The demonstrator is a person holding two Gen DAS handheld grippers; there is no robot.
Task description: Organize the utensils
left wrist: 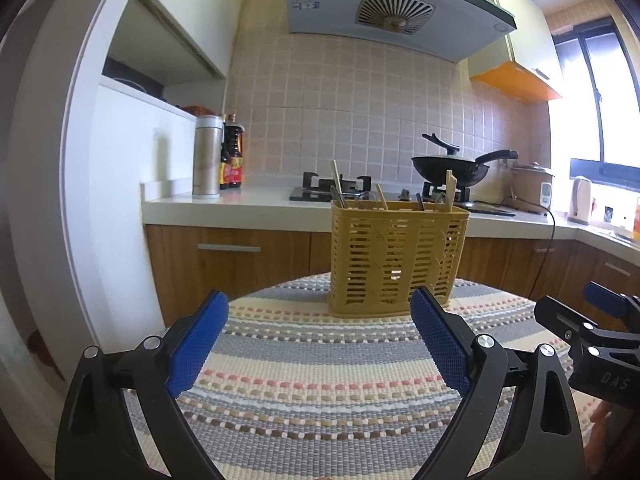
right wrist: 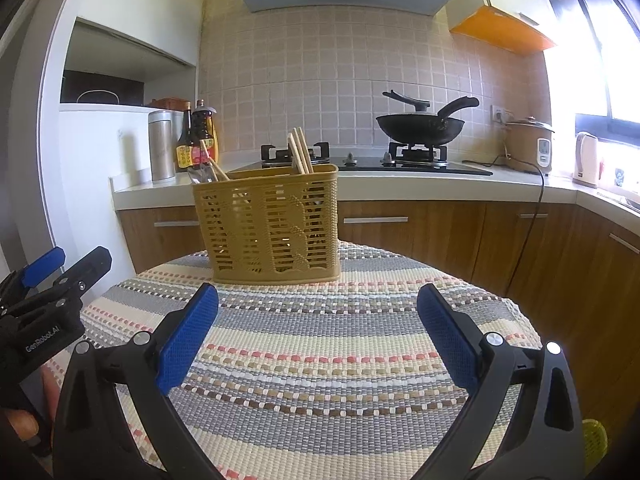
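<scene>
— Where is the utensil basket (left wrist: 398, 258) sitting relative to the grippers?

— It is standing upright at the far edge of the woven striped mat (left wrist: 320, 364), straight ahead of both, well beyond the fingertips. The left gripper (left wrist: 320, 344) is seeing it ahead and slightly to its right; the right gripper (right wrist: 320, 336) is seeing it ahead and to its left. I cannot tell which is nearer.

— And the fingers?

— Both pairs are gaping wide and gripping nothing (just mat between the blue pads).

— The utensils themselves?

— Chopsticks (right wrist: 301, 150) and metal handles (left wrist: 338, 196) are poking upward out of the basket, long axes near vertical, some leaning. Any grasp is probably needing a forward reach first.
</scene>
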